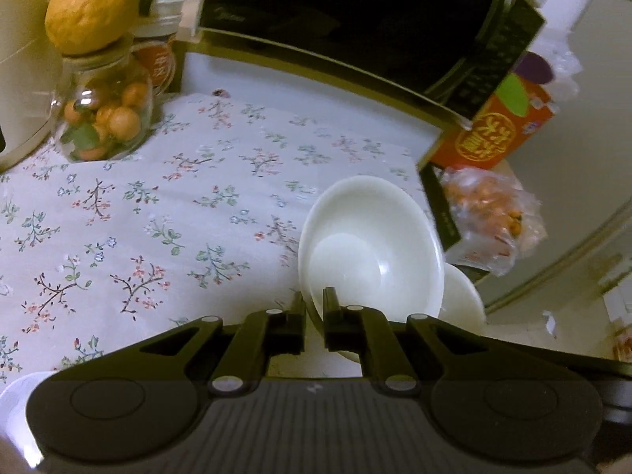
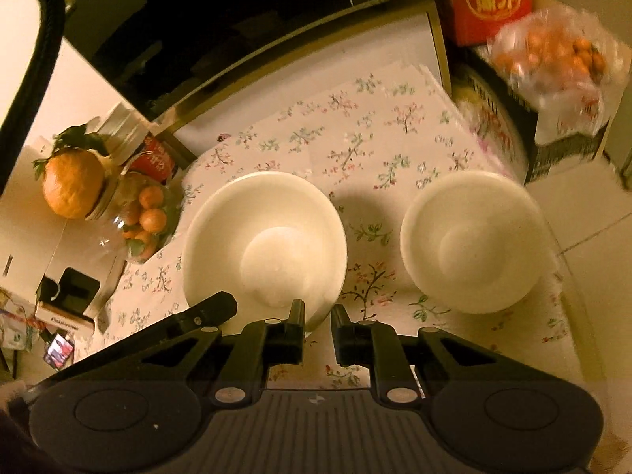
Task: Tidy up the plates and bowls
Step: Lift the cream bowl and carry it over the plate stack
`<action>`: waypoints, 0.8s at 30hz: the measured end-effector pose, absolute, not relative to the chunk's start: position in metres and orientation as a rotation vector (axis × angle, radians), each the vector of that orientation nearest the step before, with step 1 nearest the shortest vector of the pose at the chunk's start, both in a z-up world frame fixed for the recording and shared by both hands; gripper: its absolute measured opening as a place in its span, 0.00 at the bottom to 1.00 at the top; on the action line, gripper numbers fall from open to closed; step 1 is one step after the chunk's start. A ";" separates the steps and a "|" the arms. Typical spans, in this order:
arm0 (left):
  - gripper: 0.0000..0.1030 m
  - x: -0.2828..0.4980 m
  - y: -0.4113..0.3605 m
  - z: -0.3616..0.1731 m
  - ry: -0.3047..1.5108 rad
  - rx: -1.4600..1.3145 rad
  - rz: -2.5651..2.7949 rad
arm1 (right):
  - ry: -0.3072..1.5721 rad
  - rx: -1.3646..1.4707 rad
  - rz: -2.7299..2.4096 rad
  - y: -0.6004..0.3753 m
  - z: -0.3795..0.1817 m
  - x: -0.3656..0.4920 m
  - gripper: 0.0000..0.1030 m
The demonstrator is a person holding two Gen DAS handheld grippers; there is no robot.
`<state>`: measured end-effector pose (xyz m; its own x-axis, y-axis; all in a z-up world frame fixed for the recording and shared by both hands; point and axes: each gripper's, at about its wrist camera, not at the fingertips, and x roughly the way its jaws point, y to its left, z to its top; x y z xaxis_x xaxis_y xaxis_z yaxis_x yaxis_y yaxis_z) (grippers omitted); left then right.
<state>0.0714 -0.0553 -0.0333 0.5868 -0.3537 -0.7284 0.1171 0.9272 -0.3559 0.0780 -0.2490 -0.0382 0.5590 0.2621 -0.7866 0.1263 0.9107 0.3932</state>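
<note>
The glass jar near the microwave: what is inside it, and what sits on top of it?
Inside the glass jar are small orange fruits with green leaves. A large yellow-orange fruit sits on its mouth, covering the opening. The jar's bottom is unclear.

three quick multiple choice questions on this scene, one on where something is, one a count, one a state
1. In the right wrist view, where does the glass jar of small oranges stand?
A. left of both white bowls
B. between the two bowls
C. right of both bowls

2. How many white bowls show in the right wrist view?
A. one
B. two
C. four

3. How is the left gripper?
A. wide open above the cloth
B. shut on a bowl's rim
C. shut on the jar

Key:
1. A, since the glass jar stands left of the left bowl and the right bowl.
2. B, as only those two show over the floral cloth.
3. B, as the left gripper has its fingers either side of the left bowl's near rim.
</note>
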 end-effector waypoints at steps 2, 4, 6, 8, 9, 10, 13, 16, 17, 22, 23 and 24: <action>0.07 0.065 -0.057 -0.030 0.907 -0.277 -0.299 | 0.966 0.409 0.085 -0.249 -0.033 0.069 0.13; 0.07 0.057 -0.059 -0.028 0.904 -0.271 -0.315 | 0.958 0.396 0.086 -0.252 -0.030 0.059 0.13; 0.07 0.048 -0.059 -0.024 0.895 -0.264 -0.333 | 0.954 0.395 0.091 -0.255 -0.028 0.050 0.13; 0.07 0.037 -0.059 -0.019 0.883 -0.259 -0.350 | 0.946 0.395 0.096 -0.258 -0.025 0.042 0.13; 0.07 0.032 -0.058 -0.017 0.877 -0.256 -0.354 | 0.940 0.398 0.099 -0.260 -0.024 0.037 0.13; 0.07 0.028 -0.058 -0.015 0.869 -0.253 -0.356 | 0.935 0.402 0.103 -0.261 -0.022 0.033 0.13; 0.07 0.015 -0.055 -0.009 0.852 -0.245 -0.354 | 0.919 0.409 0.125 -0.262 -0.017 0.020 0.13; 0.07 0.005 -0.051 -0.007 0.844 -0.243 -0.344 | 0.910 0.399 0.145 -0.258 -0.014 0.011 0.13; 0.07 0.003 -0.049 -0.008 0.845 -0.244 -0.340 | 0.910 0.397 0.152 -0.256 -0.013 0.009 0.13; 0.07 -0.011 -0.041 -0.009 0.851 -0.242 -0.331 | 0.922 0.375 0.175 -0.246 -0.014 -0.004 0.14; 0.07 -0.013 -0.040 -0.010 0.854 -0.239 -0.330 | 0.924 0.369 0.180 -0.244 -0.014 -0.008 0.14; 0.07 -0.015 -0.040 -0.011 0.859 -0.236 -0.329 | 0.929 0.367 0.184 -0.243 -0.015 -0.010 0.14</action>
<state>-0.0152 -0.0396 -0.0110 0.6079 -0.3753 -0.6997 0.1876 0.9242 -0.3327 -0.0101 -0.2429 -0.0150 0.5887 0.3098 -0.7466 0.0024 0.9229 0.3849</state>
